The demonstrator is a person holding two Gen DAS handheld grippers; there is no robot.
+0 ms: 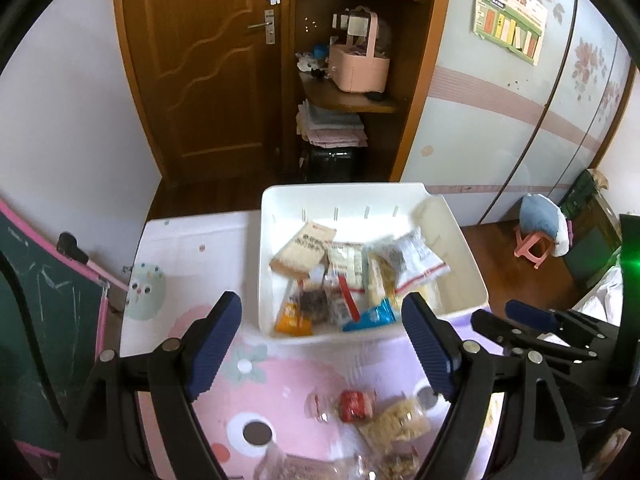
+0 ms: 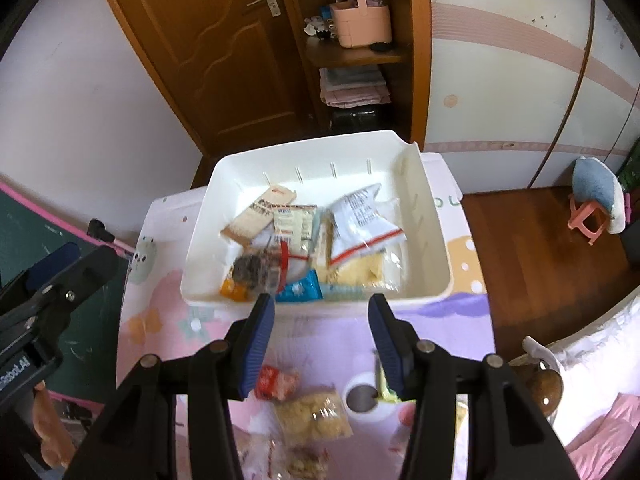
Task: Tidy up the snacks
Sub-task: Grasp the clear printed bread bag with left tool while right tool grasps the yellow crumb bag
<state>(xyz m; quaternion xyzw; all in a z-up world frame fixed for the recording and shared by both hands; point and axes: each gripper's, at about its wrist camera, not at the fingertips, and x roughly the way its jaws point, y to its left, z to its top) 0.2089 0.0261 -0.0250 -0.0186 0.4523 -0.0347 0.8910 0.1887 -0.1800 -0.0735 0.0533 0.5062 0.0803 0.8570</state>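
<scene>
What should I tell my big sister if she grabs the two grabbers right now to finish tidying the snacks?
Left gripper: open, holding nothing, hovering over the table just in front of the bin.
Right gripper: open, empty too, also near the bin's front edge.
White bin: sits at the far end of the pink table mat; several packets are already inside, including a blue packet and a white bag with a red stripe.
Still left on the mat: a red packet, a clear bag of pale puffs, and a few more blurry packets at the near edge. Those go in the bin next.
</scene>
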